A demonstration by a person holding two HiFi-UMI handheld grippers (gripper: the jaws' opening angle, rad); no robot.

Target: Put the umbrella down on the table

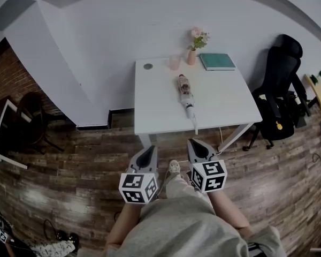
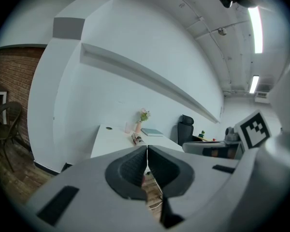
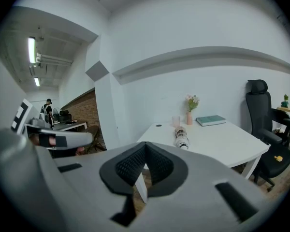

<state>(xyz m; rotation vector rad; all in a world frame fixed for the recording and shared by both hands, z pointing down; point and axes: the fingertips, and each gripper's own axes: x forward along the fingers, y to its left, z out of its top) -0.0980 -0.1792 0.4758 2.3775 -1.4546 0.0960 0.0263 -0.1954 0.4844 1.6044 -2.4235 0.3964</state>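
On the white desk (image 1: 224,100) the folded umbrella (image 1: 185,92) lies flat, handle toward the near edge (vase (image 1: 191,57), cup (image 1: 174,62), book (image 1: 217,61) behind it). Left gripper (image 1: 148,153) and right gripper (image 1: 197,146) hang well short of it, fingers closed, empty.

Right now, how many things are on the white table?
4: patterned folded umbrella, central; pink cup, pink flower vase, teal book at the far edge. Grey hole cap excluded.

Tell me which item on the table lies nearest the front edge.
The folded umbrella; the cup, vase and book sit along the far edge.
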